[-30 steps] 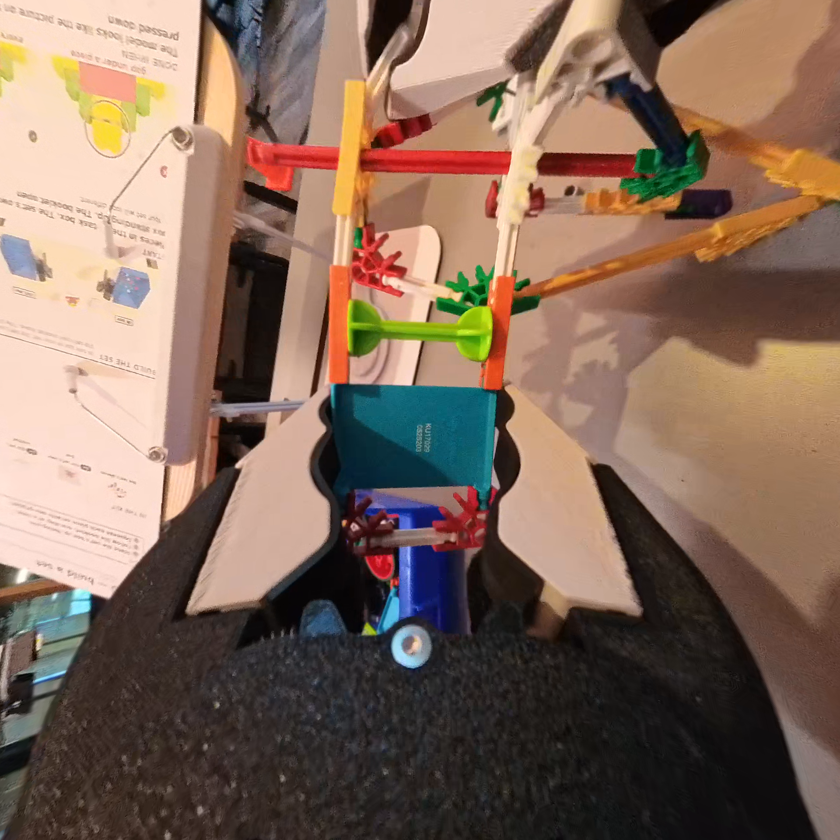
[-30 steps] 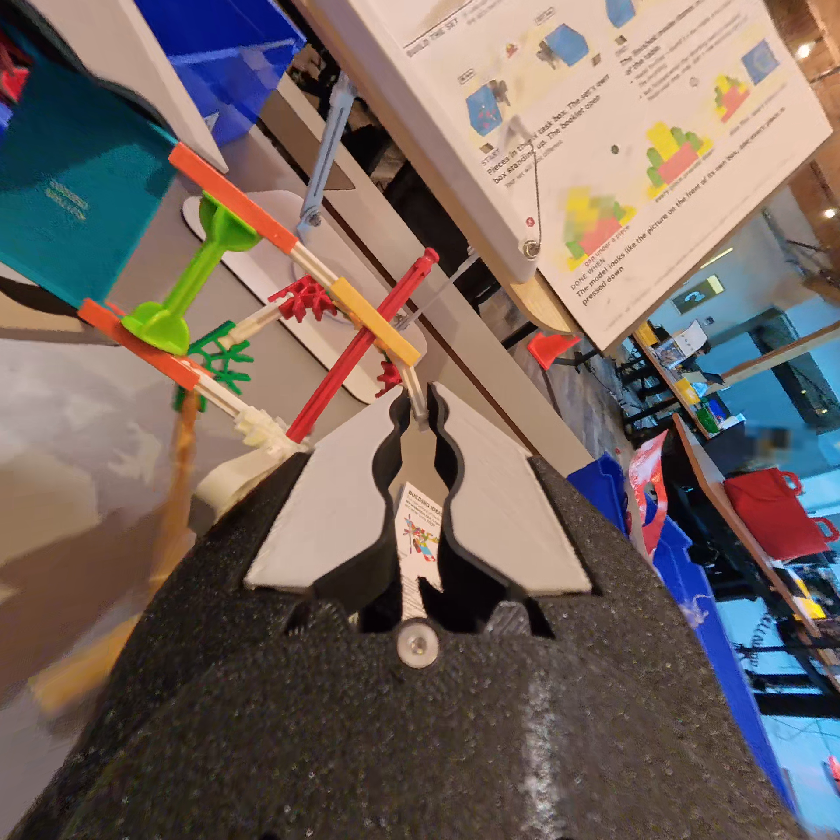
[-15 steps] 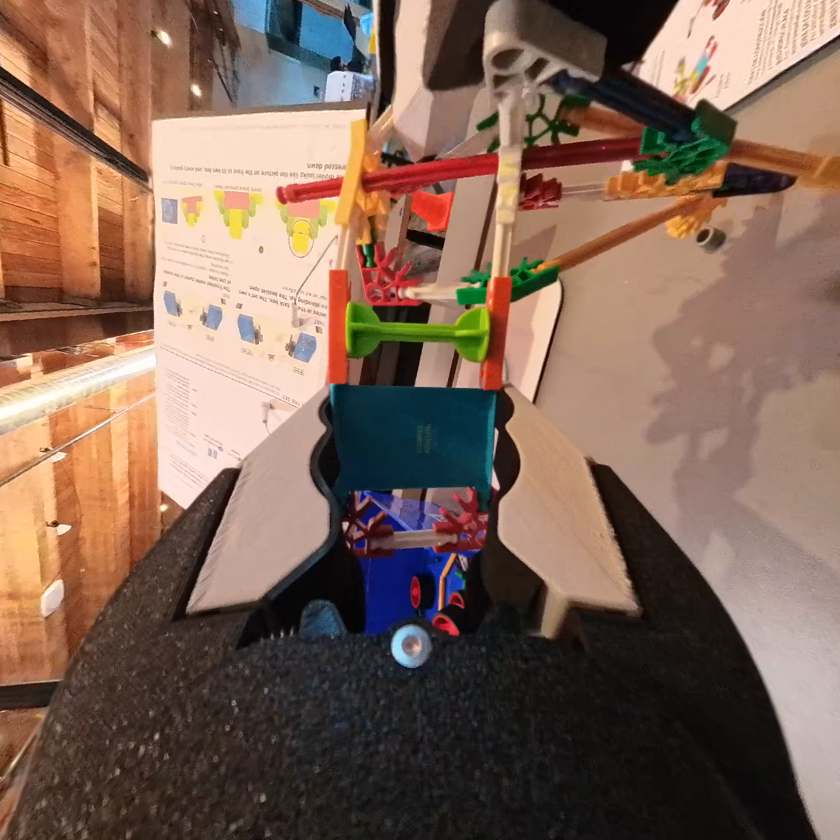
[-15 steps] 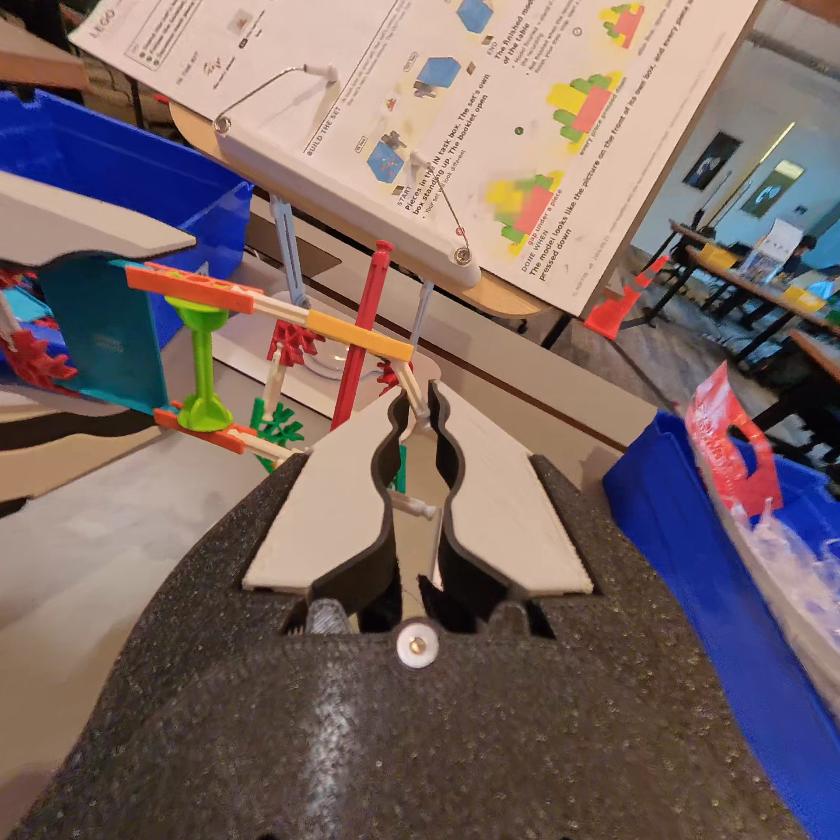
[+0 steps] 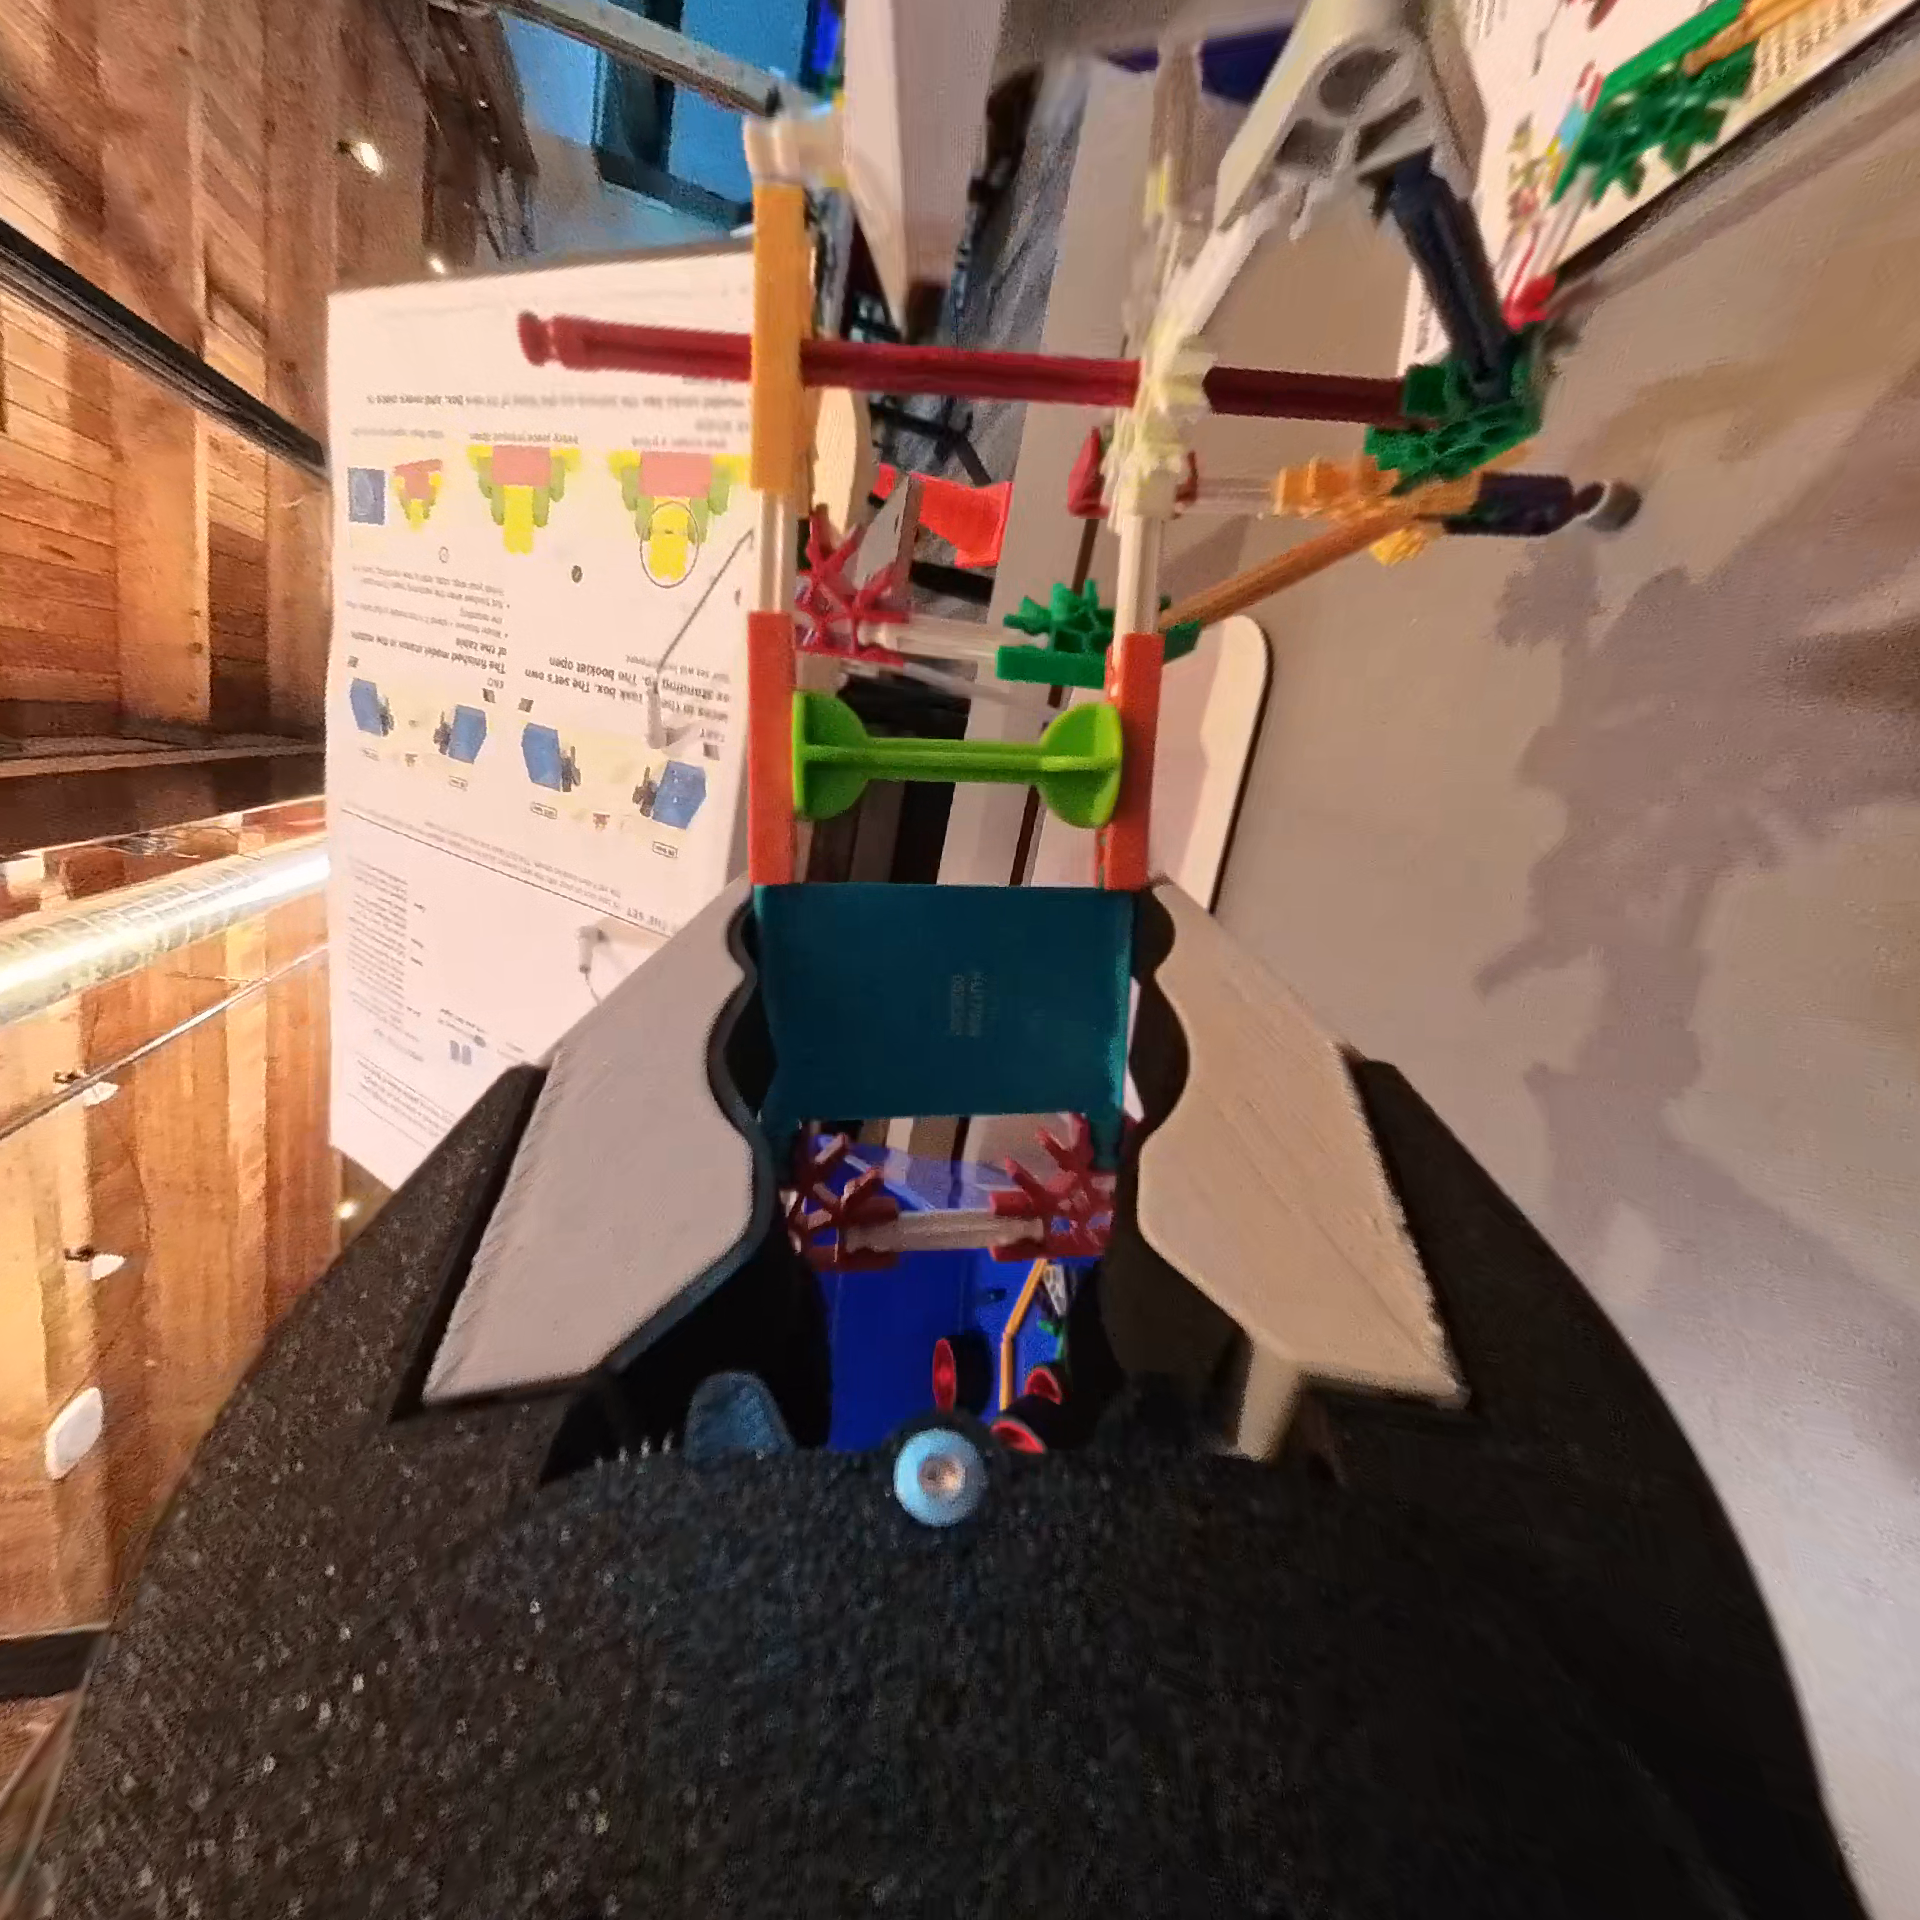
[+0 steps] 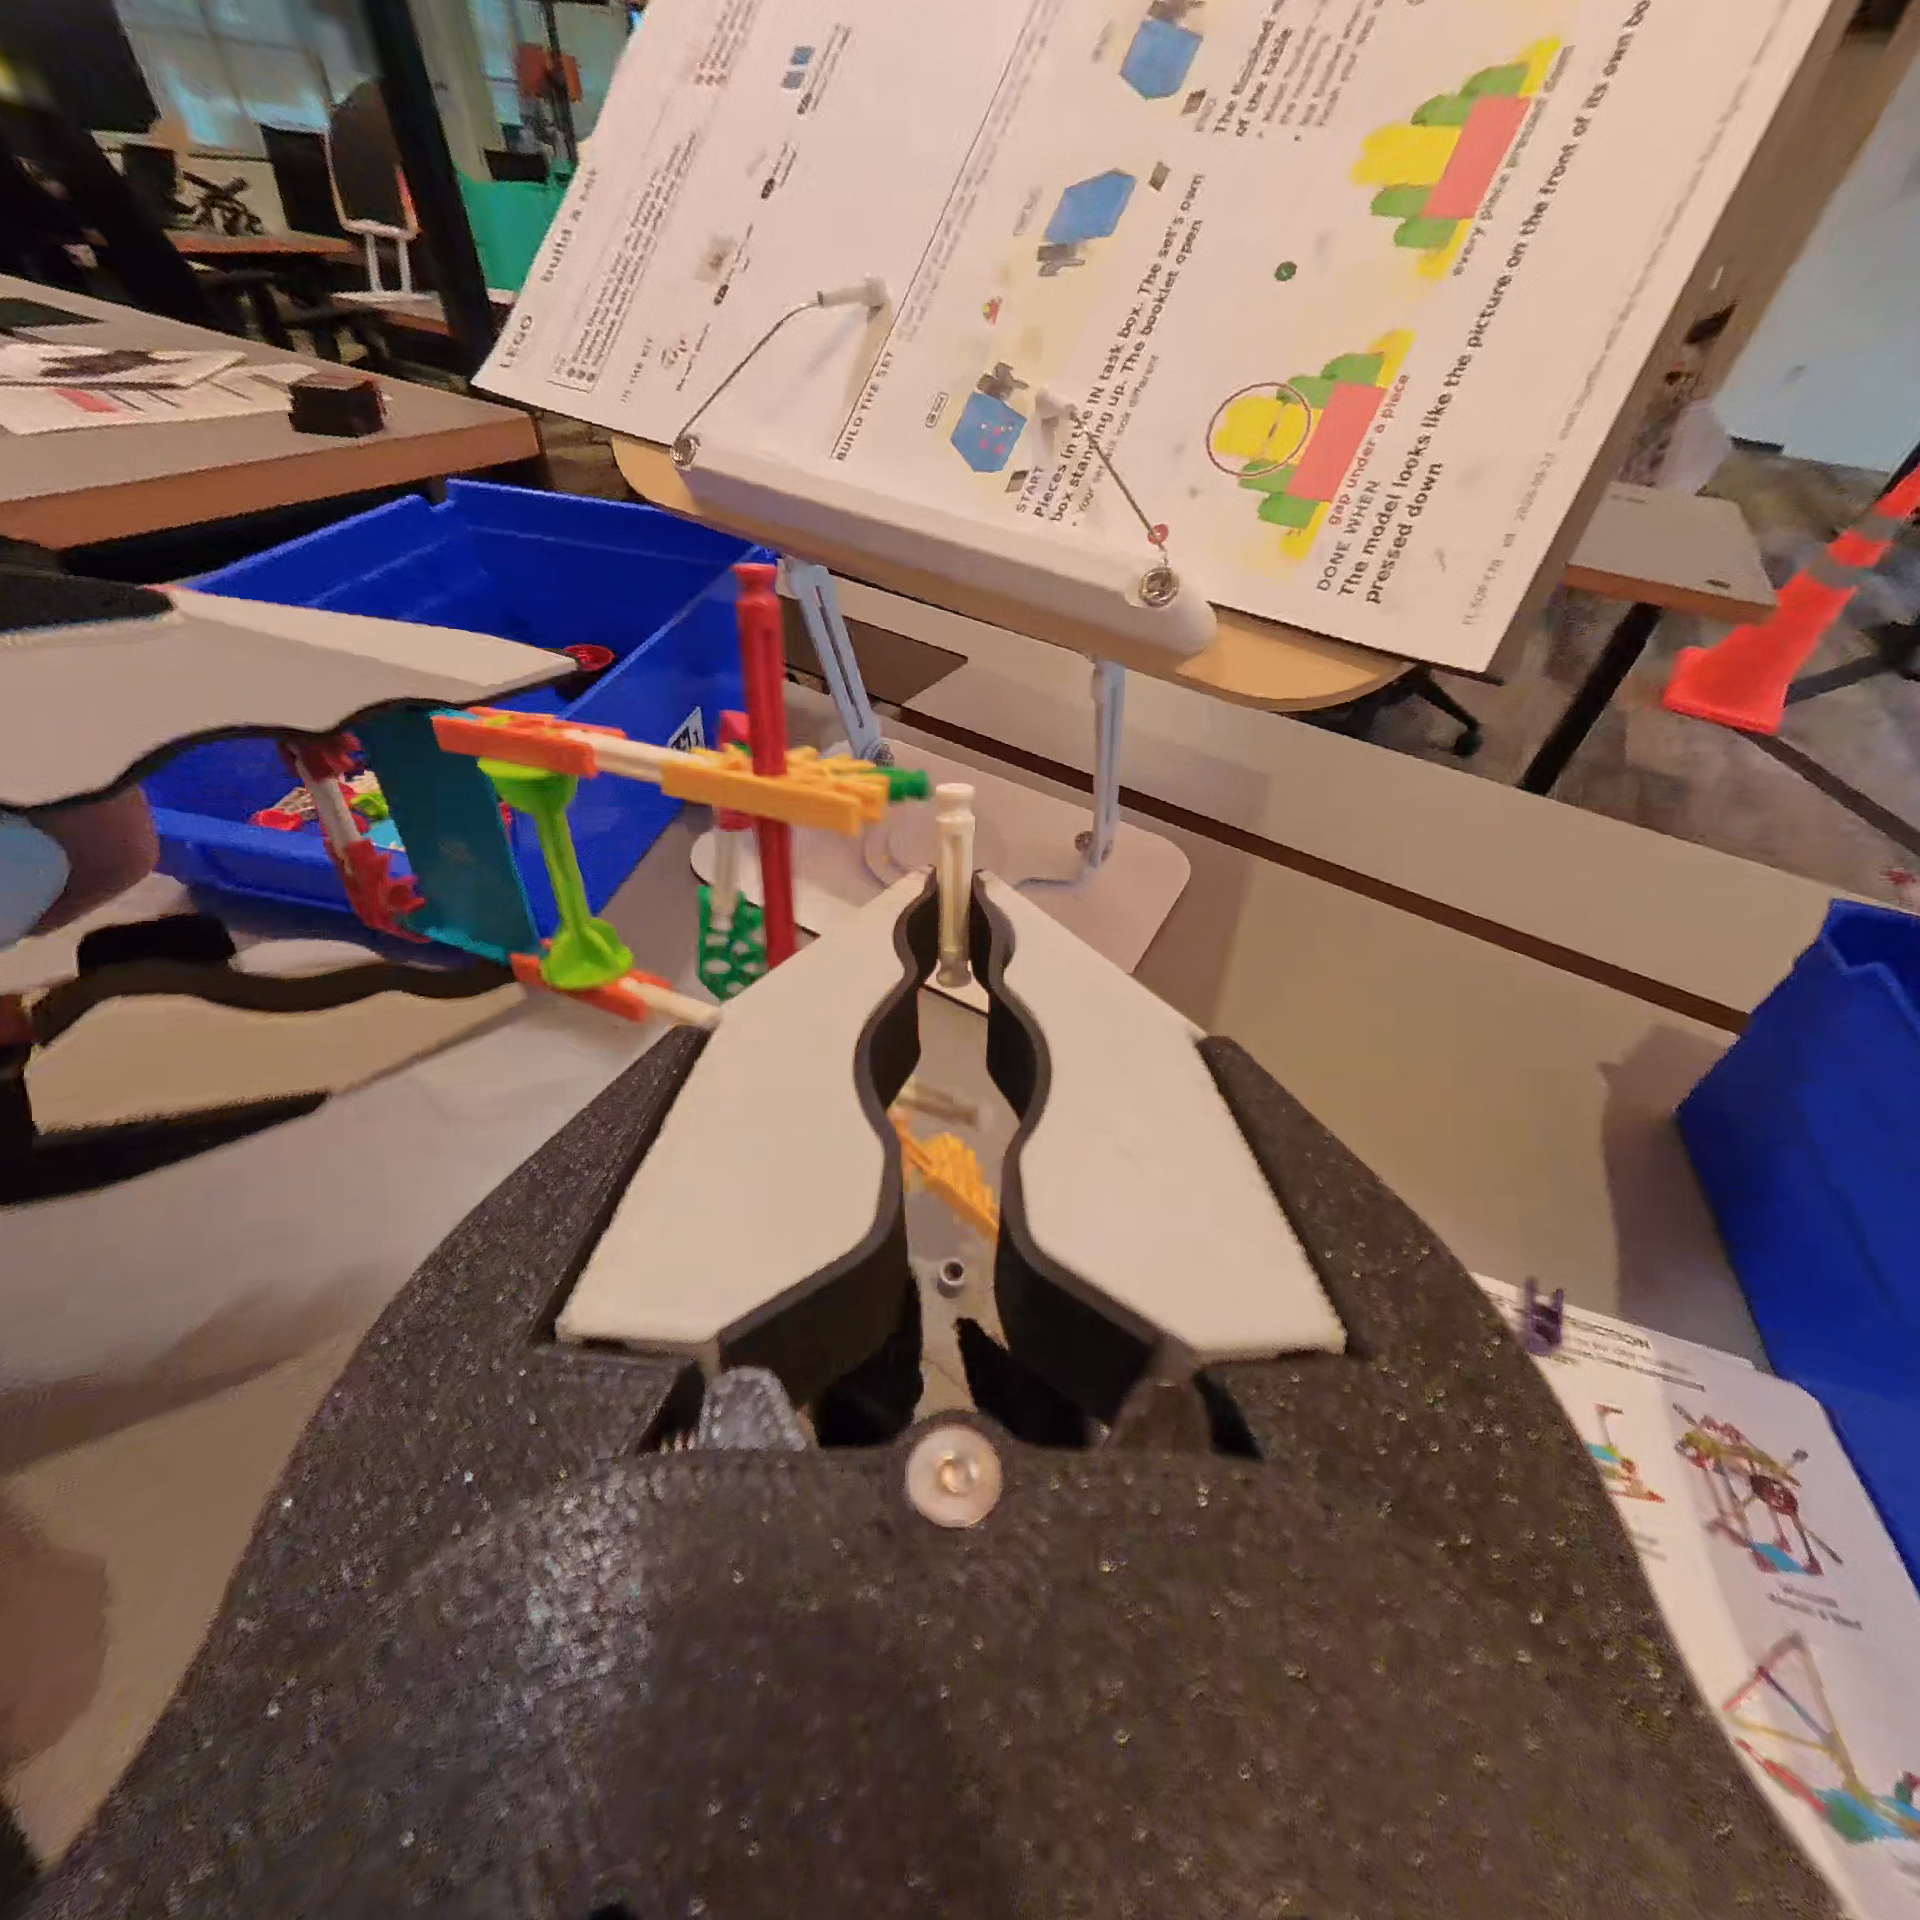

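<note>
I see one grey table [image 6: 1403, 997] under both tongs. One tilted instruction board [image 6: 1143, 260] stands ahead of my right tongs, and two blue bins: one [image 6: 540, 582] ahead to their left, one [image 6: 1818, 1122] off to their right. One printed booklet [image 6: 1745, 1558] lies at their right, low in view.

One rod-and-connector model [image 5: 945, 644] hangs in the air between the tongs. My left tongs [image 5: 943, 935] are spread about as wide as one teal panel [image 5: 940, 1003] of the model, and their fingers press on that panel's two side edges. Just ahead of them I count two orange rods with one lime spool [image 5: 951, 764] across, then one dark red rod [image 5: 935, 369].

My right tongs [image 6: 951, 899] are nearly closed, pinching one white rod [image 6: 953, 873] that stands upright at their tips, near the model's yellow end.
</note>
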Demonstrator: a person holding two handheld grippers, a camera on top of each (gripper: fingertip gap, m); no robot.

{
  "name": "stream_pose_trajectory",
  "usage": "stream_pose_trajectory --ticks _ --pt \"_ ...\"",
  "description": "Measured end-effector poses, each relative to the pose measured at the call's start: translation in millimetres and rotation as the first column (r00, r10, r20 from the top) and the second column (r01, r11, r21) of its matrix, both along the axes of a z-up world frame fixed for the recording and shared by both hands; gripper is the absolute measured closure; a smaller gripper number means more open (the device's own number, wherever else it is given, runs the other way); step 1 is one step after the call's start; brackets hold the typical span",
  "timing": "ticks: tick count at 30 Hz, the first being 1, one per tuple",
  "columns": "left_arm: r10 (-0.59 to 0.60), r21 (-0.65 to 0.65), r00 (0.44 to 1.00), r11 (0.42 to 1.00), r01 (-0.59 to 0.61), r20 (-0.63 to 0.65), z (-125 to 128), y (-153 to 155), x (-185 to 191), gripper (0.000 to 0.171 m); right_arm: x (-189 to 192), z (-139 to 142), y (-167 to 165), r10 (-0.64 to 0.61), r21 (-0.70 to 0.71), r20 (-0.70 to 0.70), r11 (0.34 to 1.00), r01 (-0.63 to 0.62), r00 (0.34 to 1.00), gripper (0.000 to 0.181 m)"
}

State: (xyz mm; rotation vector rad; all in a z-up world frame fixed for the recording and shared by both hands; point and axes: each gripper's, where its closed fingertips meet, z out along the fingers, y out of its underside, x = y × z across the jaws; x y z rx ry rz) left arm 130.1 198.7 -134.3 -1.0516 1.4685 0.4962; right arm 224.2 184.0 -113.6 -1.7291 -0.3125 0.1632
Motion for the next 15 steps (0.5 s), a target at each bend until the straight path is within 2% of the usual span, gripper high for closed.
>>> stream_pose_trajectory --ticks 3,5,8,15 --pt "-0.045 -0.034 0.998 0.998 0.044 -0.032 -5.5 -0.5 -9.4 0.106 12.9 8.1 -12.4 0.058 -0.011 -0.048 0.998 -0.058 0.997 0.179" --pt "-0.063 -0.129 0.998 0.990 0.060 -0.015 -14.3 -1.5 -14.1 0.106 26.3 12.9 -20.2 0.062 -0.026 -0.062 0.998 -0.064 0.996 0.179" --pt "-0.070 -0.124 0.997 0.990 0.067 -0.019 -14.1 1.1 -23.0 0.106 29.5 19.6 -30.7 0.091 -0.032 -0.026 0.995 -0.092 0.996 0.179" --pt "-0.118 -0.214 0.992 0.969 0.125 0.044 -18.4 -12.8 -56.6 0.105 -12.9 23.7 -36.1 0.253 -0.080 0.050 0.965 -0.249 0.966 0.179"
